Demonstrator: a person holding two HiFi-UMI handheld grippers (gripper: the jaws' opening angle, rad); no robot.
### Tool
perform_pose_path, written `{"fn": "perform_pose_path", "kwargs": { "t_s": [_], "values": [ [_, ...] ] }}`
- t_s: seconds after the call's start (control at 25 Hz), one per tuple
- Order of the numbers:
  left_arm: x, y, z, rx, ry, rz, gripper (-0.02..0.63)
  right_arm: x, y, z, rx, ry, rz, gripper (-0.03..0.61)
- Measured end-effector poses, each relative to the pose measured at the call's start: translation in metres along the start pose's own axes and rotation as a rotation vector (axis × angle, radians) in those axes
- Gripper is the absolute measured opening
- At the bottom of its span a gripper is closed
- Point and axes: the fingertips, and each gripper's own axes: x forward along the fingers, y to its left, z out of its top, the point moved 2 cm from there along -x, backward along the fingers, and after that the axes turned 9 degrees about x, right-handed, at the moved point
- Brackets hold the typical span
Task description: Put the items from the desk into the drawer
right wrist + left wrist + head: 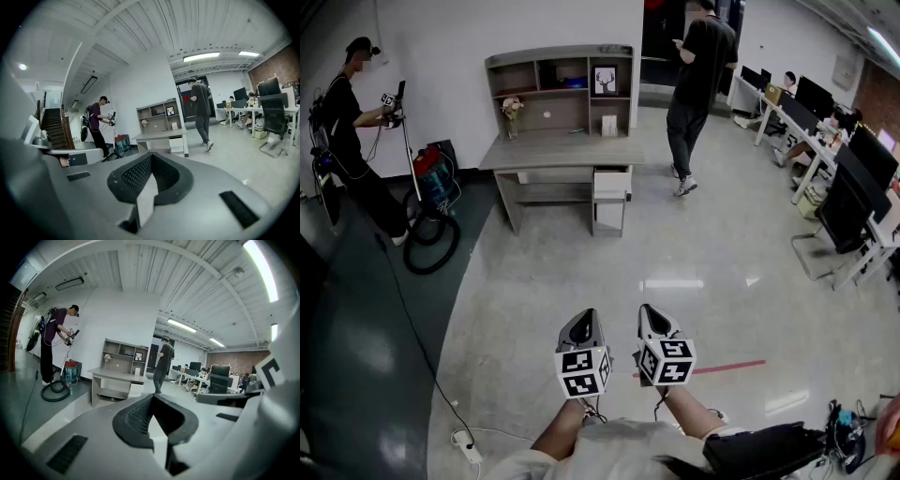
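Two hand-held grippers (583,323) (653,321) — one desk (562,150)

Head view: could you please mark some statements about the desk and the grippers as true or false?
The left gripper and the right gripper are both shut and empty. True.
The grippers are at the desk. False: the desk stands far ahead of them.
A framed picture stands in the desk's shelf unit. True.
The vacuum cleaner stands right of the desk. False: the vacuum cleaner is at its left.

Office, rows of monitors (868,156)
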Motion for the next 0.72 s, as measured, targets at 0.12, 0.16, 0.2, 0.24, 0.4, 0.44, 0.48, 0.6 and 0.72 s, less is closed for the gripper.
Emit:
{"fn": "perform_pose_path", "kwargs": {
  "t_s": [0.12,0.16,0.2,0.24,0.4,0.44,0.48,0.6,0.72],
  "values": [
    [0.000,0.004,0.000,-0.003,0.006,0.004,-0.002,0.002,0.003,0.001,-0.006,0.002,-0.001,-0.002],
    [0.000,0.006,-0.001,-0.003,0.011,0.007,-0.002,0.002,0.004,0.001,-0.007,0.002,-0.001,-0.002],
    [0.000,0.008,-0.002,-0.005,0.016,0.009,-0.002,0.003,0.005,0.000,-0.008,0.003,-0.001,-0.002],
    [0.001,0.009,-0.003,-0.006,0.019,0.012,-0.002,0.003,0.005,-0.001,-0.009,0.003,-0.001,-0.002],
    [0.004,0.018,-0.005,-0.020,0.024,0.021,-0.002,0.010,0.007,-0.004,-0.005,0.015,0.002,-0.002],
    [0.005,0.021,-0.004,-0.024,0.025,0.023,-0.002,0.012,0.008,-0.004,0.000,0.019,0.003,-0.002],
    [0.005,0.023,-0.004,-0.027,0.025,0.024,-0.002,0.013,0.008,-0.004,0.005,0.021,0.003,-0.002],
    [0.006,0.031,-0.002,-0.032,0.023,0.026,-0.002,0.017,0.010,-0.003,0.008,0.021,-0.006,-0.002],
    [0.009,0.041,-0.003,-0.033,0.029,0.028,-0.002,0.022,0.013,-0.003,0.006,0.018,-0.012,-0.002]
  ]
}}
